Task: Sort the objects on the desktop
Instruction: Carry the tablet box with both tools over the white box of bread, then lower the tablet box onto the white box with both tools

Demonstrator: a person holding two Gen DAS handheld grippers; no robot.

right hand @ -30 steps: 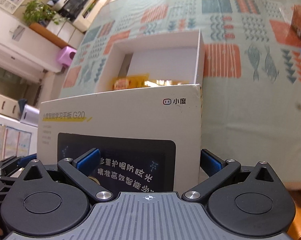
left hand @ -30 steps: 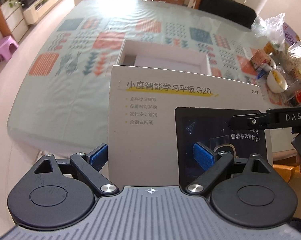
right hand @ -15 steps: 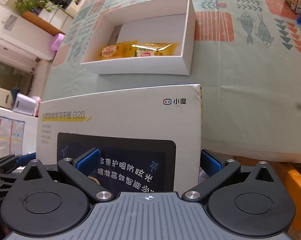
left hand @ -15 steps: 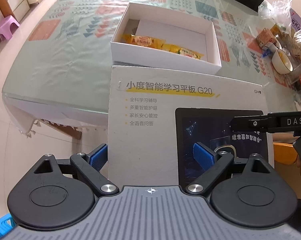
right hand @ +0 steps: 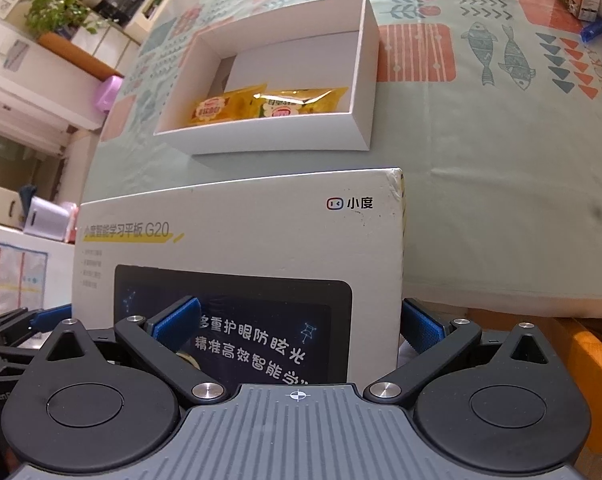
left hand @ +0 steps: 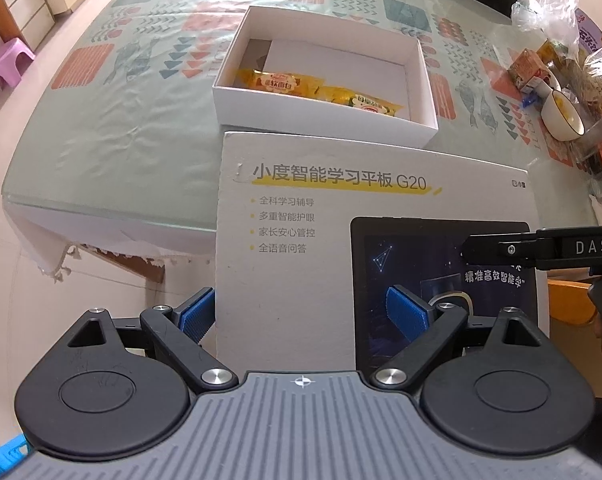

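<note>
A white open box tray sits on the patterned tablecloth in the upper middle of both views, and two yellow snack packets already lie side by side along its near wall, on a white insert; the red-and-white logos on them are too small to read. The printed box lid fills the lower centre of both views, held up in front of the table edge and apart from the tray. The left gripper has its blue pads set on the lid's left edge and its face, jaws at a medium spread and clamped on it; the right gripper grips the lid's right edge the same way. As a judgement, the packets are sorted into the tray and what is left is the lid, which fits either just coming off or about to go on. The lid reads "小度智能学习平板 G20" above four bullet lines, among them "全科学习辅导" and "多重智能护眼"; a "小度" logo sits at its upper right, and the pictured tablet screen shows "多重护眼防眩光". In the left view the other gripper's arm bears "DAS". At the upper right edge stands a clutter of bags, cartons and a bowl.
</note>
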